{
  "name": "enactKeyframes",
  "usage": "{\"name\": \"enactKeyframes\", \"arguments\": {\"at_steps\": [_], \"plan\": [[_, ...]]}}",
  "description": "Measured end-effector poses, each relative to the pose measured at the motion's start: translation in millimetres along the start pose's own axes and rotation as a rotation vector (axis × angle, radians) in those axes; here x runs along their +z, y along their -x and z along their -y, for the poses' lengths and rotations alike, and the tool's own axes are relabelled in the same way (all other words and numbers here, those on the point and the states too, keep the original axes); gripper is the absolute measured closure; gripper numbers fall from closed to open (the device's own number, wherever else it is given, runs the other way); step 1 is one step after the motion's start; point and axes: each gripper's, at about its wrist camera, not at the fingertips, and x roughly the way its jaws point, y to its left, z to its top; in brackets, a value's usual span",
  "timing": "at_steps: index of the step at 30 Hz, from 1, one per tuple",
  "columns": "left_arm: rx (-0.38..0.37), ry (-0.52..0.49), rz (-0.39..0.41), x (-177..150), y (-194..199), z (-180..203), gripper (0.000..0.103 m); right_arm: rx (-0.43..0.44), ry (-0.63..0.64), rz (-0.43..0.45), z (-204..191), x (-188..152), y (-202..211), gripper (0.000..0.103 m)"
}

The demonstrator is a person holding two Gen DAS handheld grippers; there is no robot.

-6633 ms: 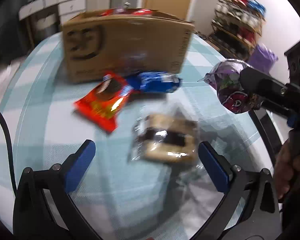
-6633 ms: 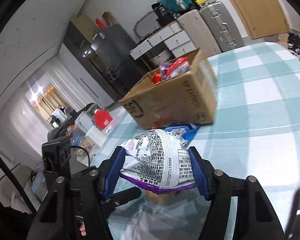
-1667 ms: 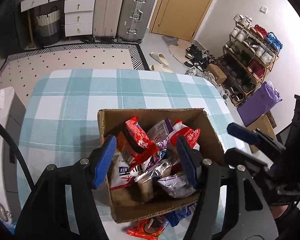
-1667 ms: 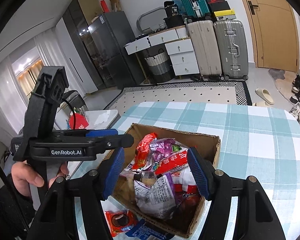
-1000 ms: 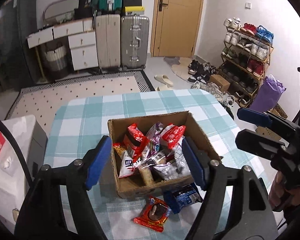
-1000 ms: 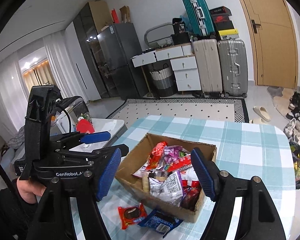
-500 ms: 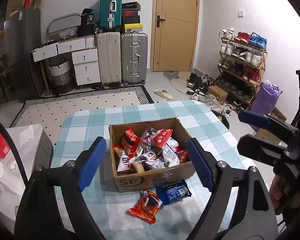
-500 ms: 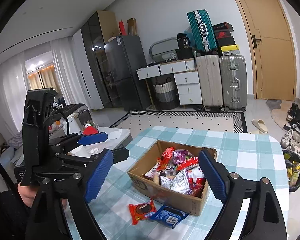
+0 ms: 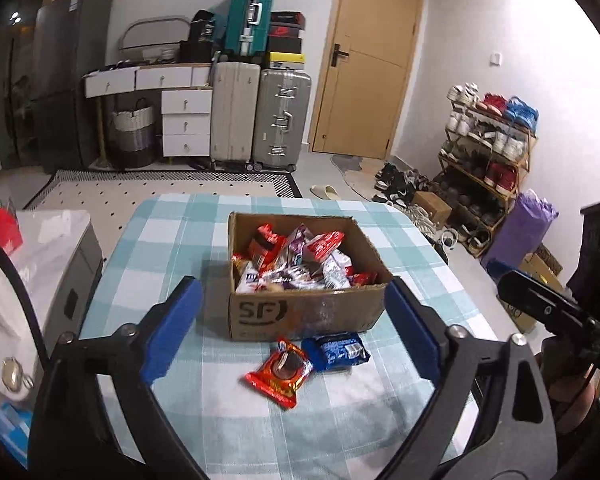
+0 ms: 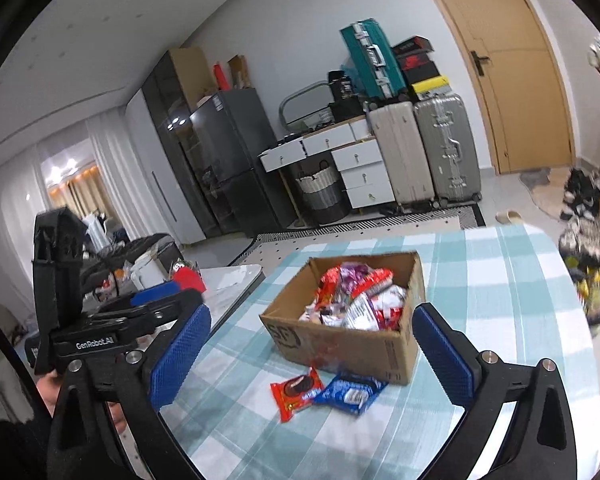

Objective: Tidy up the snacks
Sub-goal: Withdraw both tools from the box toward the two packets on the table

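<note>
Box: open cardboard box [image 9: 304, 312] on the checked tablecloth [image 9: 172, 240], heaped with snack packets [image 9: 296, 258].
Red packet: flat on the cloth just in front of the box [image 9: 280, 372], touching the blue one.
Blue packet: also in front of the box [image 9: 335, 351], to the right of the red.
Left gripper: [image 9: 292, 332] back from the box, jaws just opened wide, nothing between the pads.
Right gripper: [image 10: 312, 356] right of the box, jaws likewise just spread wide, holding nothing.

Teal-checked tablecloth [image 9: 160, 248] (white squares), brown box [image 9: 304, 316].
</note>
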Motion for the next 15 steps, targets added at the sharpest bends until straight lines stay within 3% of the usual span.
{"name": "enactKeyframes", "arguments": {"at_steps": [7,15], "plan": [[0.023,0.068,-0.022,-34.0,-11.3,-21.8,0.001,-0.048,-0.002,-0.018,8.8,-28.4,0.3,0.000],[0.065,0.108,-0.080,-75.9,-53.6,-40.3,0.001,-0.081,-0.038,-0.078,24.0,-64.3,-19.8,0.000]]}}
